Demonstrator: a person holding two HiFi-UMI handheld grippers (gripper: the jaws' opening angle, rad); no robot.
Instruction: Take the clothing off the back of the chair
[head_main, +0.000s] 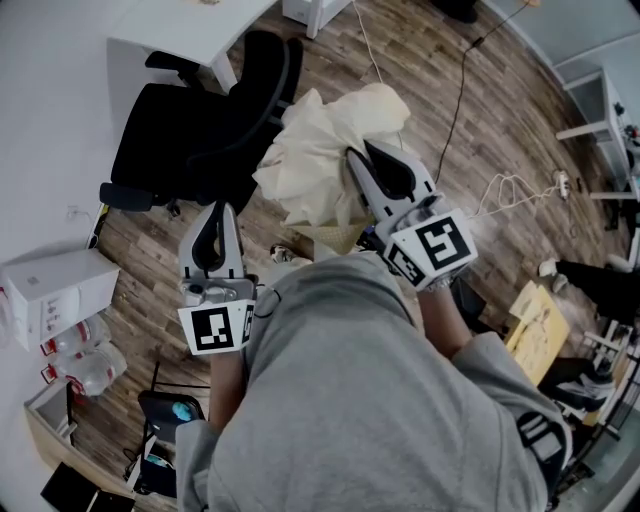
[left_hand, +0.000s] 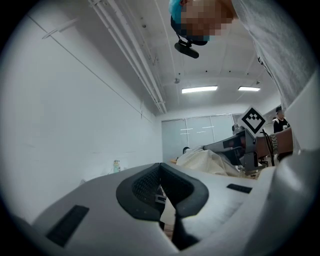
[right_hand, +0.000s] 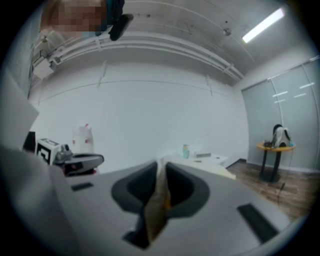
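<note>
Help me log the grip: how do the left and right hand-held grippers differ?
The right hand-held gripper is shut on a fold of the cream garment; the left hand-held gripper is shut on nothing. In the head view, the right one reaches into the garment by the black chair, while the left one hangs over floor, clear of the cloth. Both carry a marker cube.

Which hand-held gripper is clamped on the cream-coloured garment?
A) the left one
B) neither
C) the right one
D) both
C: the right gripper pinches a fold of the cream garment, while the left gripper sits apart from it, with nothing between its jaws.
</note>
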